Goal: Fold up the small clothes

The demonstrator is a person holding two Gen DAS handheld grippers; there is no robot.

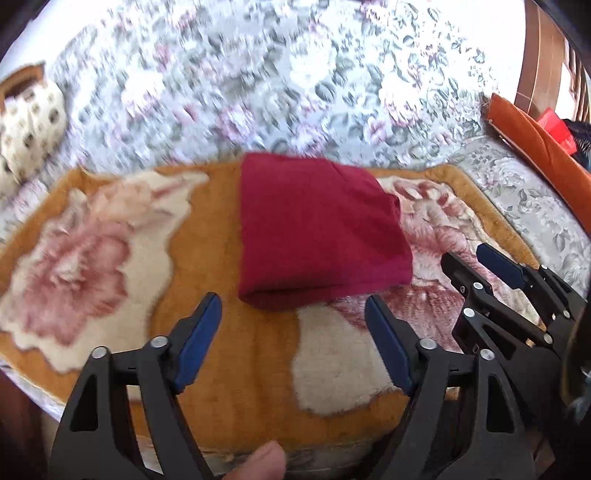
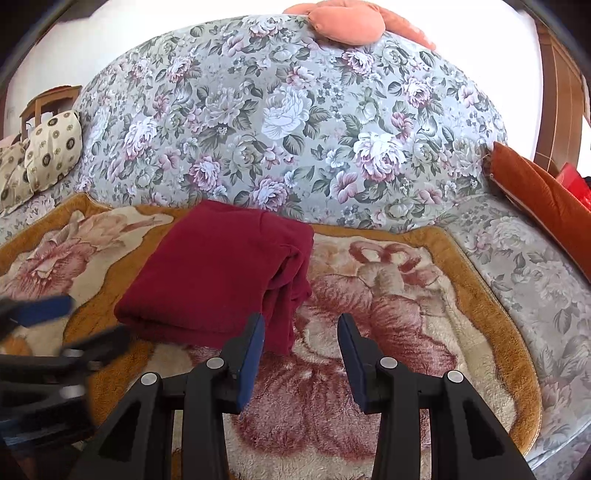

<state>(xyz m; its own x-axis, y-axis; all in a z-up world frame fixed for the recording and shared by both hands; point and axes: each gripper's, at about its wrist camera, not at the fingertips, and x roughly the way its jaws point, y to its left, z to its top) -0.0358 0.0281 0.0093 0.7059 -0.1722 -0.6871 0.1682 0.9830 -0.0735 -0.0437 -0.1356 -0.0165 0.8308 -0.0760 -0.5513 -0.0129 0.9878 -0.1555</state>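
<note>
A dark red garment [image 1: 317, 229] lies folded into a compact rectangle on the plush orange floral blanket [image 1: 229, 354]. My left gripper [image 1: 293, 306] is open, its blue pads wide apart just short of the garment's near edge, with nothing between them. In the right wrist view the same garment [image 2: 218, 273] sits ahead and to the left. My right gripper [image 2: 301, 325] is open beside the garment's right corner, gripping nothing. The right gripper [image 1: 480, 258] also shows at the right of the left wrist view, and the left gripper [image 2: 48, 321], blurred, at the left of the right wrist view.
A floral sofa back [image 2: 295, 122] rises behind the blanket. Patterned cream cushions [image 2: 51, 151] lie at the far left, an orange-brown cushion [image 2: 543, 195] at the right, a peach cushion [image 2: 347, 26] on top. A person's fingertip [image 1: 264, 461] shows at the bottom edge.
</note>
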